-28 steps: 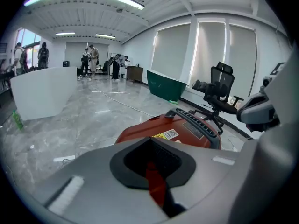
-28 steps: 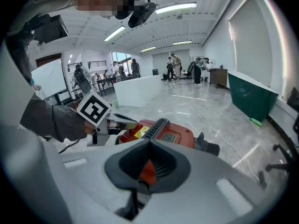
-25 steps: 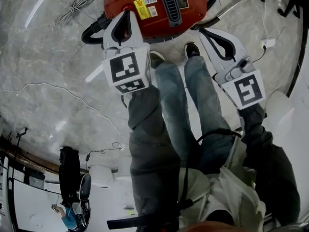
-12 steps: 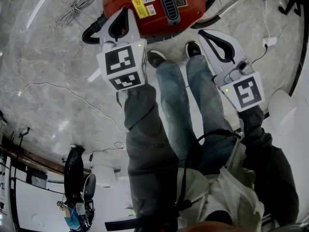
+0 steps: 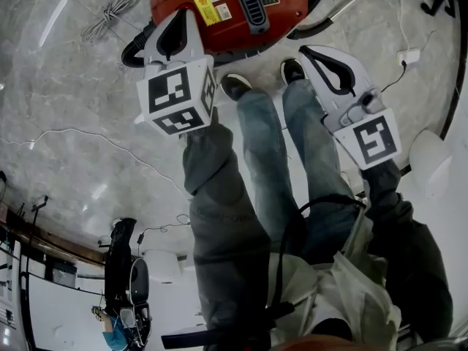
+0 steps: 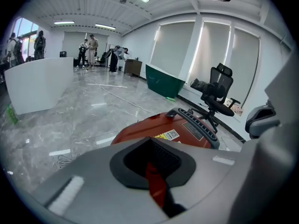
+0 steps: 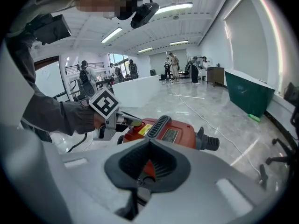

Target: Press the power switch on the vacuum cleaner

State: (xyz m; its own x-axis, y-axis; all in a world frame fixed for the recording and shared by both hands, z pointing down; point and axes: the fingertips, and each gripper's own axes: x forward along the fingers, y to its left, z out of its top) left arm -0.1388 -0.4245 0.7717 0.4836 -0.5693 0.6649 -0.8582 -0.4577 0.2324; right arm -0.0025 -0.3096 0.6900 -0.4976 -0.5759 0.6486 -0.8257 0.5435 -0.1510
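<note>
The round red canister vacuum cleaner (image 5: 287, 9) sits on the grey marble floor (image 5: 73, 123) just ahead of the person's shoes (image 5: 235, 85); my left gripper (image 5: 183, 22), fingers pressed together on nothing, points its tip at the canister's near left shoulder beside the yellow label (image 5: 207, 7), touching or not I can't tell. I can't pick out the switch itself, so I'd locate it first, then push straight down with the closed tip, short and firm, without skidding off the curved shell. My right gripper (image 5: 311, 52), likewise closed and empty, hangs apart from the canister and should wait there
</note>
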